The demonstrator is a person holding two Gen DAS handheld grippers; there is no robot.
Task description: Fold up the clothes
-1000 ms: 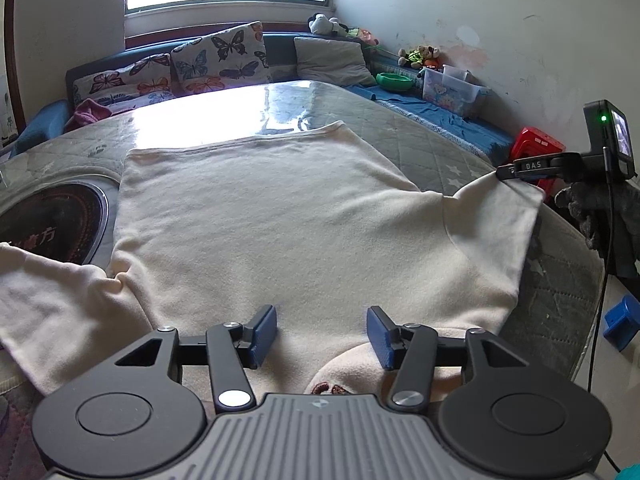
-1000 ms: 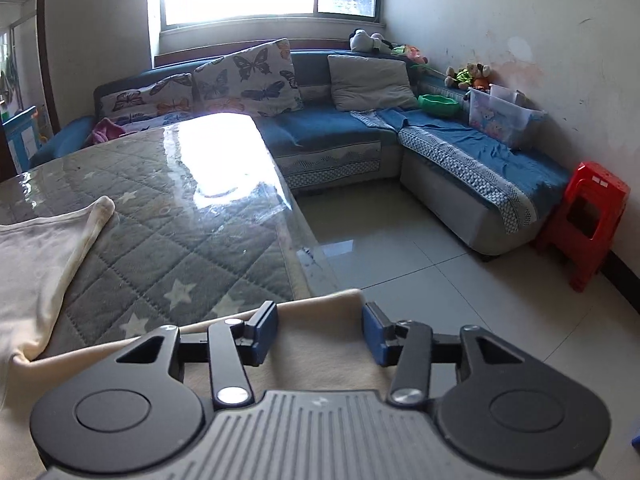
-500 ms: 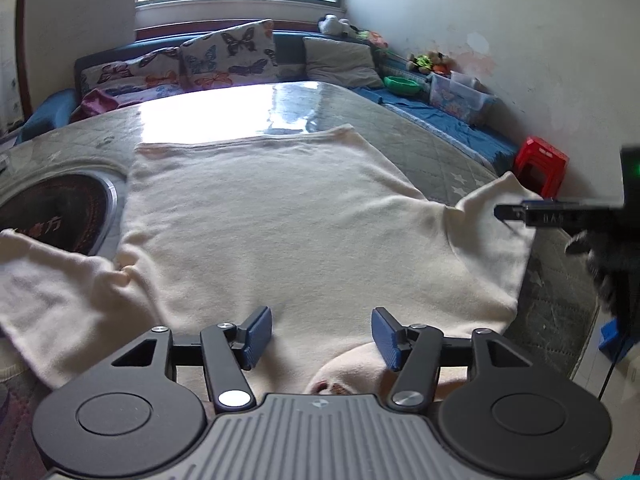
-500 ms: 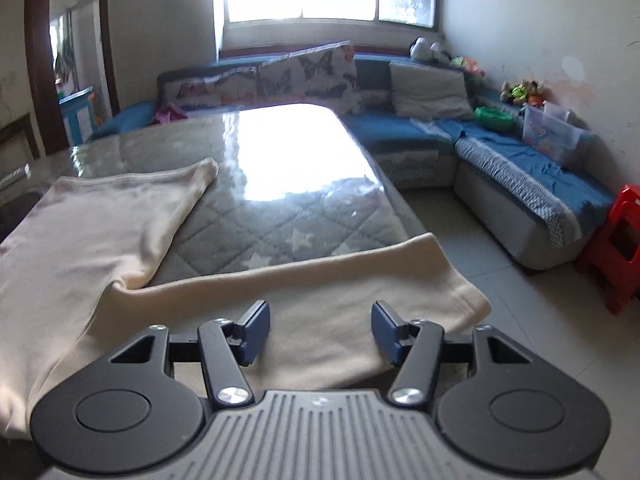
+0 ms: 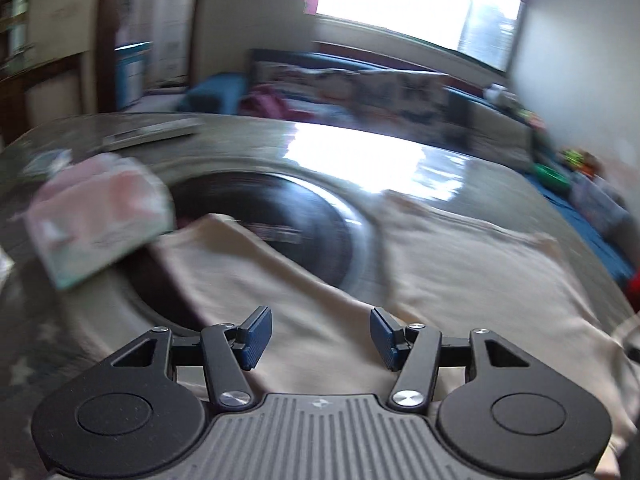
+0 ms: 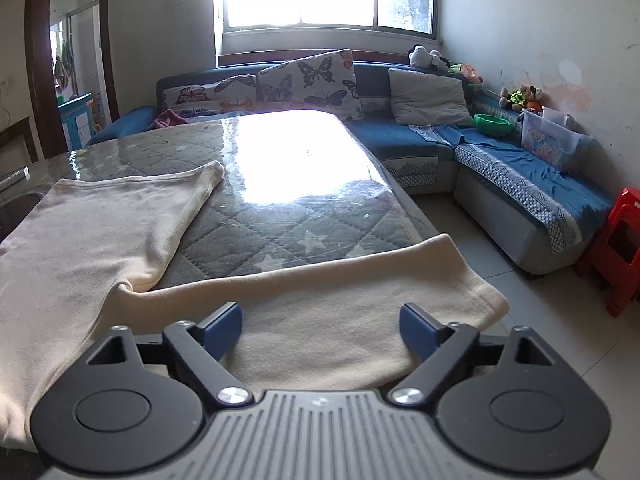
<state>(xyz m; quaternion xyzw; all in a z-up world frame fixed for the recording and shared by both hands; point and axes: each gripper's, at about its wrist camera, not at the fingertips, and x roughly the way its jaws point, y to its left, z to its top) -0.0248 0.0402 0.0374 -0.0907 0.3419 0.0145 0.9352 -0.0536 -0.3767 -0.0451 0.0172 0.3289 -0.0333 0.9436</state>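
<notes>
While the cream top (image 6: 100,232) lay spread flat on the tabletop (image 6: 288,216), sleeves out to each side, both hand-held grippers hung over a sleeve, left (image 5: 316,334) and right (image 6: 320,326), fingers apart, gripping nothing, likely positioned to pinch the sleeves.

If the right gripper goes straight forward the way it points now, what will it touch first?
Most likely the cream sleeve lying across the table edge, directly ahead of the open right gripper. Its height above the cloth is unclear; if it clears the sleeve, the quilted table comes next.
</notes>
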